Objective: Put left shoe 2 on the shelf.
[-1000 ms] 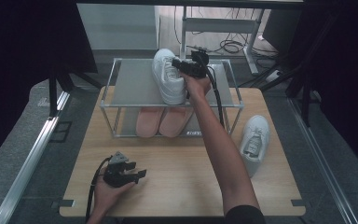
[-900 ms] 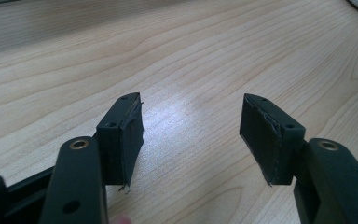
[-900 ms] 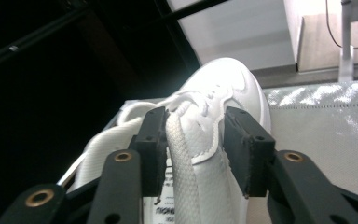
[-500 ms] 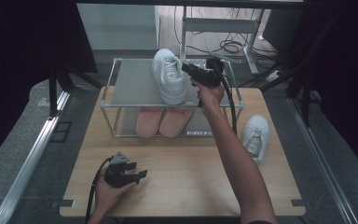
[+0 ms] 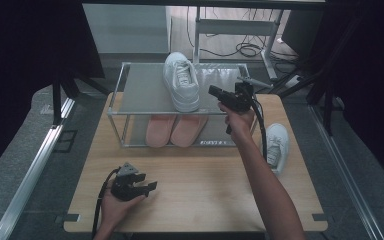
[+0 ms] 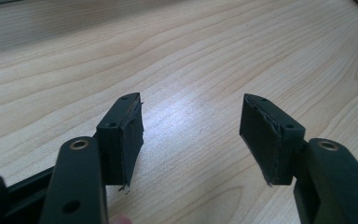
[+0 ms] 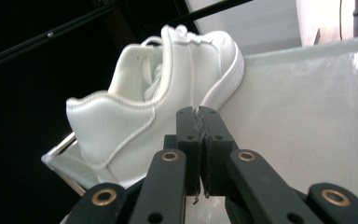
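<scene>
A white sneaker (image 5: 181, 81) stands on the top shelf of a metal-framed rack (image 5: 140, 90), toe pointing away; in the right gripper view its heel (image 7: 121, 126) is at the left. My right gripper (image 5: 214, 91) hovers over the shelf just right of the sneaker, apart from it. Its jaws have just been closing and are now shut (image 7: 197, 112) with nothing between them. A second white sneaker (image 5: 276, 145) lies on the wooden table (image 5: 205, 200) at the right. My left gripper (image 5: 152, 186) rests on the table at the front left, open and empty (image 6: 191, 135).
Two pink soles (image 5: 175, 130) lie side by side on the rack's lower level. The rack takes up the far half of the table. Dark metal stands and cables surround the table, and the right forearm (image 5: 265, 185) crosses its right side.
The right gripper has drawn away from the sneaker on the shelf, rightward and back toward the person, and its jaws have come together. The sneaker and the left gripper have stayed put.
</scene>
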A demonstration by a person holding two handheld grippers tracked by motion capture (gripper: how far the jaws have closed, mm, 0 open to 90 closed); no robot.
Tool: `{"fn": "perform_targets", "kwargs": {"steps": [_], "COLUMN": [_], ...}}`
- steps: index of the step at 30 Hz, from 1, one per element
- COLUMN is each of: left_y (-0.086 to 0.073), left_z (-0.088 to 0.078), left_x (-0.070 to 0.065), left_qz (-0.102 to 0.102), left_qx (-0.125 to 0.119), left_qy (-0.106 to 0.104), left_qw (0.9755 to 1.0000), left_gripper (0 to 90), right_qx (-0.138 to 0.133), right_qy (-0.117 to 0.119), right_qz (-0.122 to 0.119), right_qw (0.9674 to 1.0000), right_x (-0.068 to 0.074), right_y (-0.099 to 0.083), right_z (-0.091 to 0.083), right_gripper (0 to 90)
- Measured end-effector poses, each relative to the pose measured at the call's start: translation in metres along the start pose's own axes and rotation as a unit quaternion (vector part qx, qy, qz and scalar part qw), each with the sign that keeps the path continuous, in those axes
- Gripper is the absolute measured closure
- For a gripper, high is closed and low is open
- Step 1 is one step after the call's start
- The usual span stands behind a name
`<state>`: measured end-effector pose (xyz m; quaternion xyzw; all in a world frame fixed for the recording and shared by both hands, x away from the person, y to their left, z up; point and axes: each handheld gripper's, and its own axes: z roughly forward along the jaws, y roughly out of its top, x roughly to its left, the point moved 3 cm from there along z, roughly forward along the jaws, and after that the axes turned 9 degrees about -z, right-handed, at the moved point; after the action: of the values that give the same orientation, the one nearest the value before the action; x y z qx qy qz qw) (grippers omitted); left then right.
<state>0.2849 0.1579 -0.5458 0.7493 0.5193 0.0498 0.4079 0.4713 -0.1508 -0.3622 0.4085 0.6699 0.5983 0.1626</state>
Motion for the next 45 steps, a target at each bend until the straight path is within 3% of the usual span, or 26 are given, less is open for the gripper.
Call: {"fn": "perform_targets", "kwargs": {"steps": [11, 29, 37, 45], "left_y": [-0.001, -0.001, -0.001, -0.001], "left_z": [0.000, 0.001, 0.002, 0.003], "left_x": [0.000, -0.001, -0.001, -0.002], "left_qz": [0.001, 0.003, 0.003, 0.006], "left_qx": [0.003, 0.006, 0.007, 0.008], "left_qy": [0.000, -0.001, -0.001, -0.002], "left_qw": [1.0000, 1.0000, 1.0000, 1.0000], "left_gripper": [40.0, 39.9, 39.9, 40.0], "right_qx": [0.015, 0.025, 0.022, 0.022], "right_qy": [0.030, 0.040, 0.035, 0.045], "right_qz": [-0.011, -0.004, -0.006, -0.001], "right_qw": [0.9994, 0.9989, 0.9991, 0.9987], "right_x": [0.015, 0.021, 0.024, 0.031], "right_y": [-0.018, -0.030, -0.029, -0.030], "right_z": [0.001, 0.013, 0.014, 0.018], "right_gripper": [89.3, 89.6, 89.8, 89.7]}}
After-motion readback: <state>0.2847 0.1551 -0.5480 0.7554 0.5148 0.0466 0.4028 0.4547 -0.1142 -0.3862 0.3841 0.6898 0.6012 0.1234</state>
